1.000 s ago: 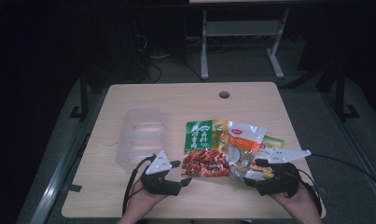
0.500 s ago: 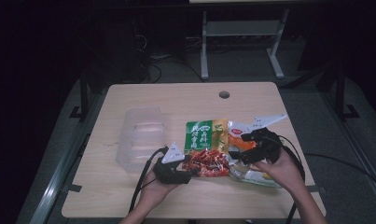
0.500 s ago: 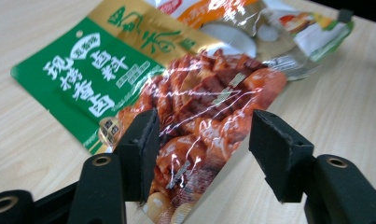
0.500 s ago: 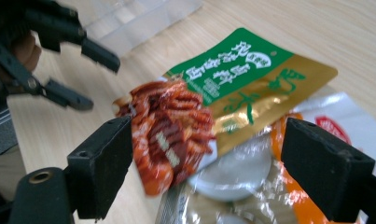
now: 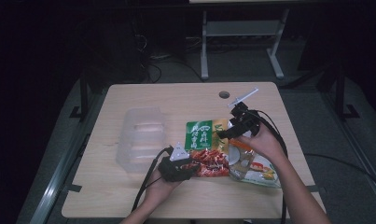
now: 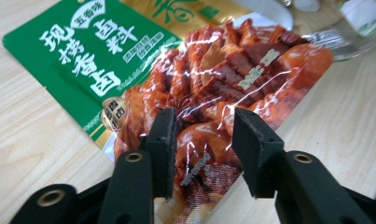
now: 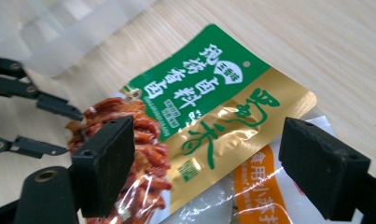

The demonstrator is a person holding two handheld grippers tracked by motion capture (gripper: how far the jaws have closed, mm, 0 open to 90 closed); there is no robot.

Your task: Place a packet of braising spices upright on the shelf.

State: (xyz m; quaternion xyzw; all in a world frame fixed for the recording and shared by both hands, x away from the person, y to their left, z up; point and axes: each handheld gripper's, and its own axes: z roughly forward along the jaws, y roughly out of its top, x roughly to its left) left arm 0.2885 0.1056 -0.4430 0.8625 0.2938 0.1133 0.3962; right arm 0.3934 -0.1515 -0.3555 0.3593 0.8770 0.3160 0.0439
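Note:
A flat snack packet (image 5: 205, 148), green and gold on top with red meat showing through its clear lower half, lies on the wooden table (image 5: 176, 100). My left gripper (image 5: 191, 165) is at the packet's lower left edge. In the left gripper view its jaws (image 6: 202, 126) straddle the red part of the packet (image 6: 232, 70); they have just been closing, and a strip of film shows between the pads. My right gripper (image 5: 225, 133) hovers wide open over the packet's (image 7: 213, 107) gold upper right corner, nothing between its jaws (image 7: 209, 154).
A clear plastic container (image 5: 141, 140) sits left of the packet, blurred at the top left of the right gripper view (image 7: 59, 37). A white and orange packet (image 5: 253, 164) lies under the right forearm. A round hole (image 5: 224, 94) is near the table's far edge.
The right hand has travelled from the table's front right up and away to the packet's top right. The left gripper slid right onto the packet's lower edge and its jaws narrowed.

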